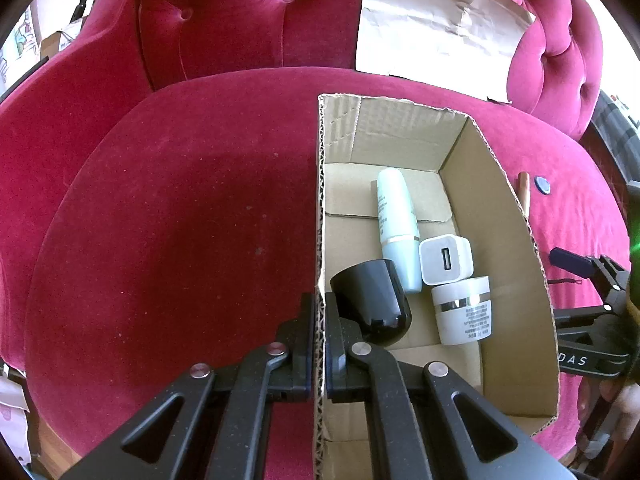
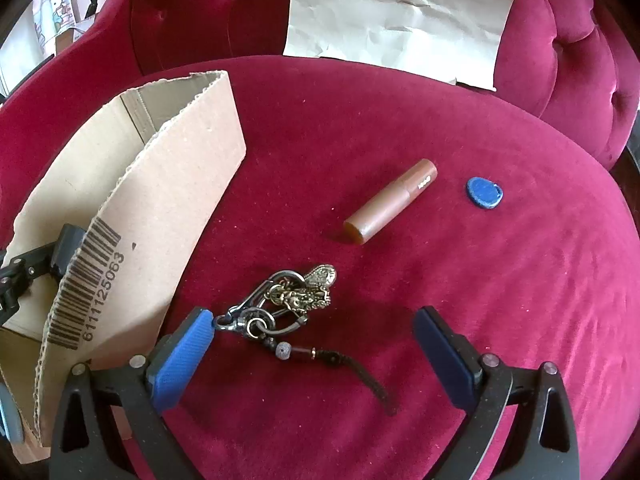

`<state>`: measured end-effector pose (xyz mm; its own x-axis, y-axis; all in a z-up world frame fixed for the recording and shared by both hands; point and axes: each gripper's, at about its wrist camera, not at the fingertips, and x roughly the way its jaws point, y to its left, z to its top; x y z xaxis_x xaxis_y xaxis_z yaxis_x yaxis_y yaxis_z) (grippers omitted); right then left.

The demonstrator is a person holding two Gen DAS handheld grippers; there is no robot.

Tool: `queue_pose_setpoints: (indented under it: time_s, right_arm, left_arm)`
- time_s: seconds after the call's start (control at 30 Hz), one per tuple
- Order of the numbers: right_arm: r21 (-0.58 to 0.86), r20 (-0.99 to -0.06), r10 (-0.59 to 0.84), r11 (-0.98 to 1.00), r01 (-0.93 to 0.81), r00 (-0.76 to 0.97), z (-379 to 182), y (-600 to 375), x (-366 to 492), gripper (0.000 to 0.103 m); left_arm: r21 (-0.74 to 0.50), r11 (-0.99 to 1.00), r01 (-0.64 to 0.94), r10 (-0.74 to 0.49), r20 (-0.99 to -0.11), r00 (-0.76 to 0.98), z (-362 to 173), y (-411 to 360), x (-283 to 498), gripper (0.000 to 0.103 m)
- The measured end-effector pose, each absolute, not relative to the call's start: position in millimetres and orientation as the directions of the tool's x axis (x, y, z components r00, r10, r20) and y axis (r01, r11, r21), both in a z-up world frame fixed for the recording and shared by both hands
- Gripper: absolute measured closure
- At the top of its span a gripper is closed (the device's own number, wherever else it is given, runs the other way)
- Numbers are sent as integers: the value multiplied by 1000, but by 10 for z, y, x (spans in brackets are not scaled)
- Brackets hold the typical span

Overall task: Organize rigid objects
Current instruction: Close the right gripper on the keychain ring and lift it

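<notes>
A cardboard box (image 1: pixel 504 248) sits on the red velvet seat; it also shows in the right wrist view (image 2: pixel 168 184). It holds a pale tube (image 1: pixel 396 216), a white charger (image 1: pixel 446 261), a white jar (image 1: pixel 464 310) and a black cup (image 1: pixel 370 300). My left gripper (image 1: pixel 319 320) is shut on the box's left wall. My right gripper (image 2: pixel 316 344) is open just above a metal keychain (image 2: pixel 292 300). Beyond it lie a brown tube (image 2: pixel 390 202) and a blue tag (image 2: pixel 484 193).
A crumpled sheet of paper (image 2: pixel 400 16) leans on the tufted red backrest (image 1: pixel 248 16). The right gripper shows at the right edge of the left wrist view (image 1: pixel 588 280). Clutter stands beyond the seat at far left (image 2: pixel 60 12).
</notes>
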<state>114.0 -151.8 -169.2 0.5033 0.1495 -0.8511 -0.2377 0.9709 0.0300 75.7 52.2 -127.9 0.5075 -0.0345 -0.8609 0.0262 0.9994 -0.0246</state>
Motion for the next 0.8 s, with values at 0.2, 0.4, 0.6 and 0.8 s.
queue_pose_setpoints:
  time_s: [0.2,0.4,0.6,0.8]
  right_arm:
    - [24,-835,169,962,-272,524,-1654,-1450,1098,33]
    - [49,-832,194,959,-278,520,-1615,-1468,1099,58]
    - [30,-830,174,962,-270,530,-1560,-1459,1067,58]
    - [38,-810,178,967,-253,559,-1366,-1529,1039,58]
  left_arm:
    - [-27,999,28,-37,-859,510,-1274,541,747,100]
    - [-26,999,27,-37,-859,510,-1274,541,746,100]
    - [-26,999,28,-37,-859,511,-1277,546,747,100]
    - [-26,999,28,-36,-859,511,-1278,547,743,100]
